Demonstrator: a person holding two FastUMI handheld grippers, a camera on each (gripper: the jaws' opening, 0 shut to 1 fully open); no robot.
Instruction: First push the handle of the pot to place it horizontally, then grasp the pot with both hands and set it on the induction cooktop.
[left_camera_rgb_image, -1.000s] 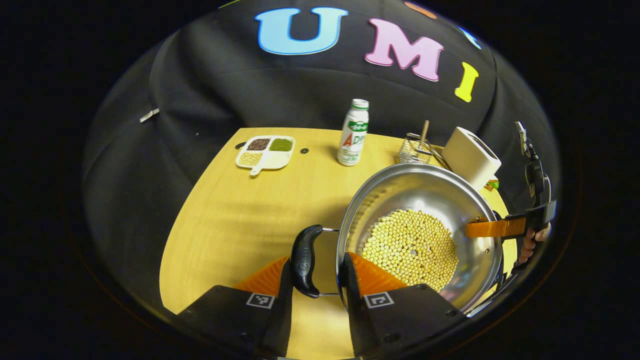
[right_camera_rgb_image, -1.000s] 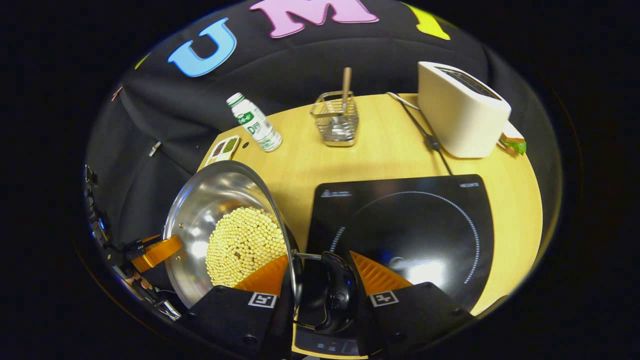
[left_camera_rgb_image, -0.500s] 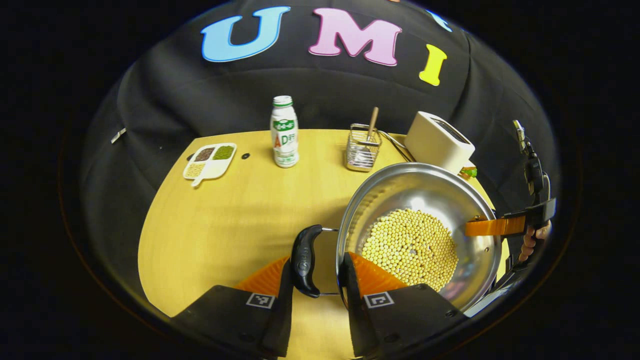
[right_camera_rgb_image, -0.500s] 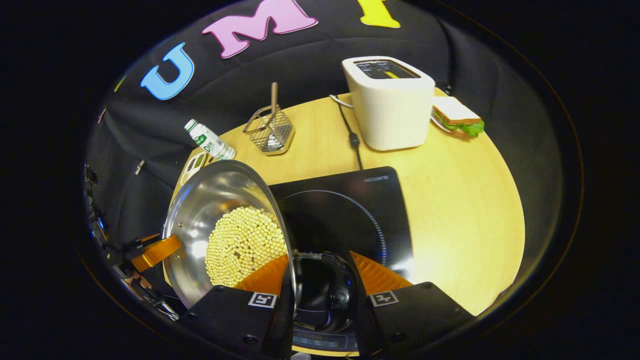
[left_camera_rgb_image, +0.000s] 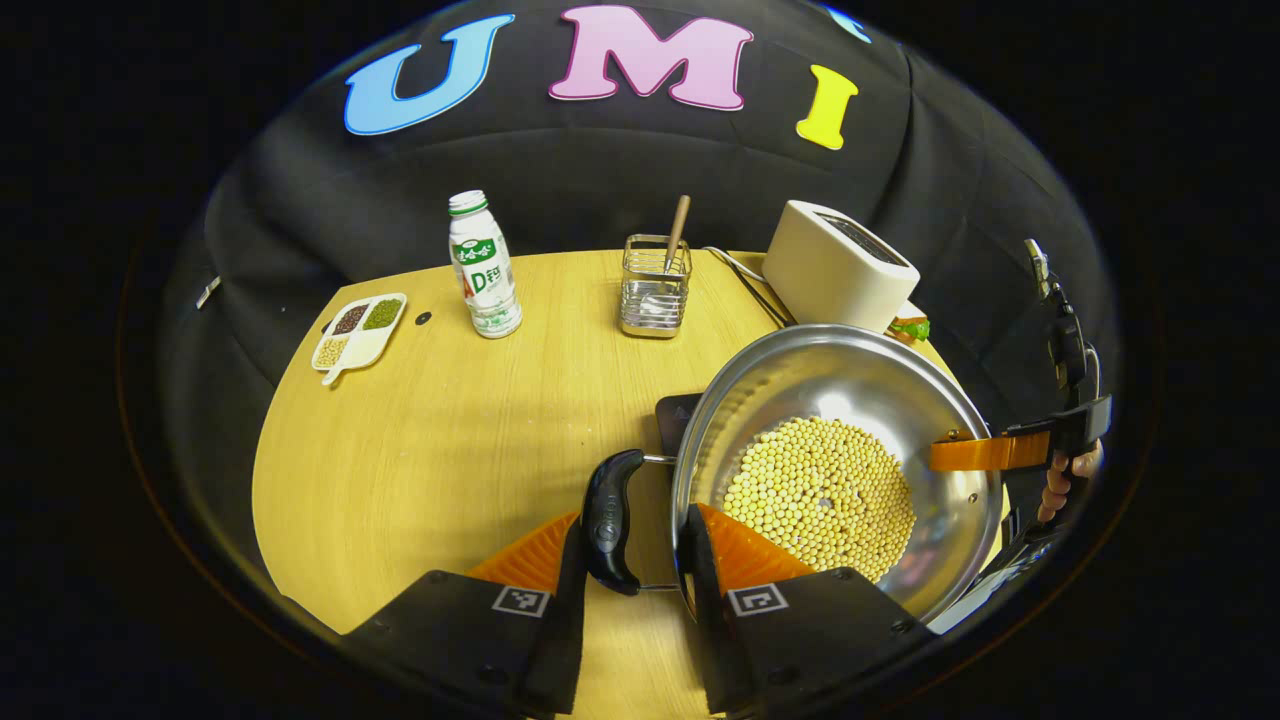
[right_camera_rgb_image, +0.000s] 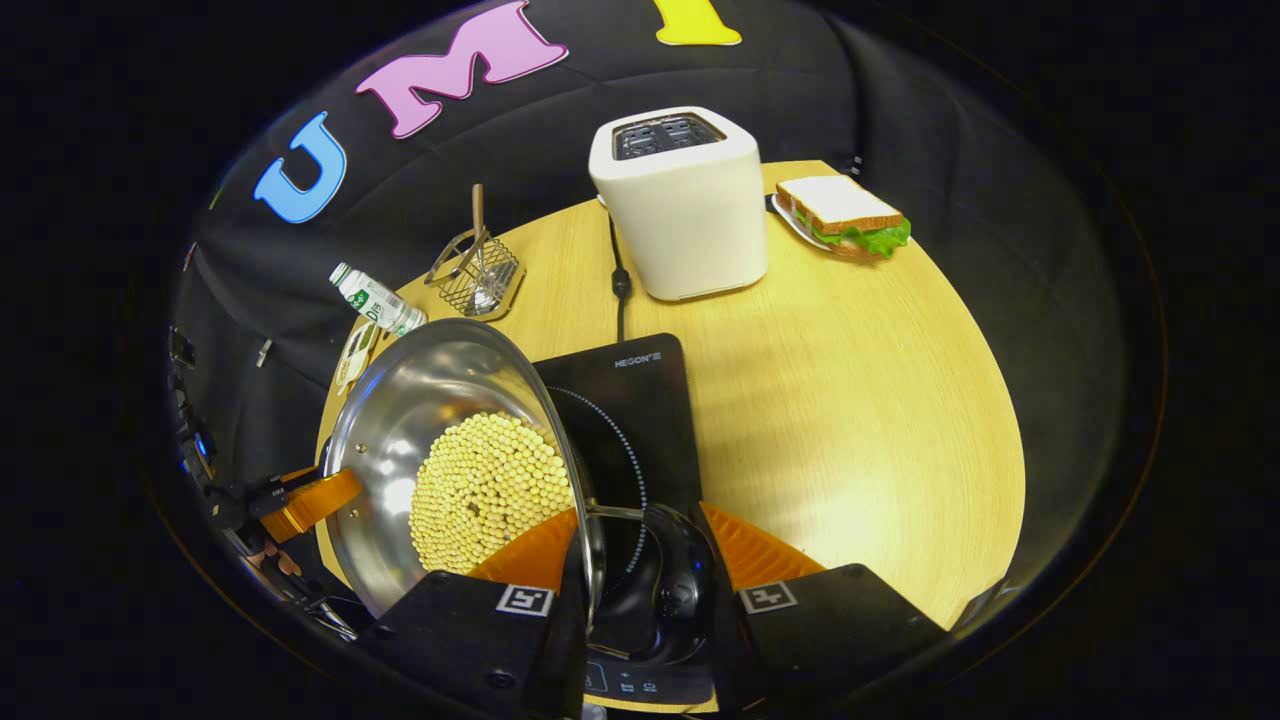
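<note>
The round stainless-steel pot (left_camera_rgb_image: 850, 400), holding a bed of pale yellow beans (left_camera_rgb_image: 820, 497), is gripped from both sides. The left tongs (left_camera_rgb_image: 630, 560) are clamped narrow on its black loop side handle (left_camera_rgb_image: 608, 520). The right tongs (right_camera_rgb_image: 640, 560) grip the opposite black side handle (right_camera_rgb_image: 665, 590) in the same way; in the left gripper view they appear at the pot's far rim (left_camera_rgb_image: 985, 455).

In the right gripper view the pot overlaps the left edge of the flat black induction cooktop (right_camera_rgb_image: 630, 400); whether it rests on the glass cannot be determined.

The wooden counter (right_camera_rgb_image: 870, 420) lies open right of the cooktop. Behind it stand a white toaster (right_camera_rgb_image: 680, 205) and a sandwich on a plate (right_camera_rgb_image: 845, 215). A wire utensil basket (left_camera_rgb_image: 655, 295), a white drink bottle (left_camera_rgb_image: 483, 270) and a small divided dish of grains (left_camera_rgb_image: 358, 328) line the far edge.
</note>
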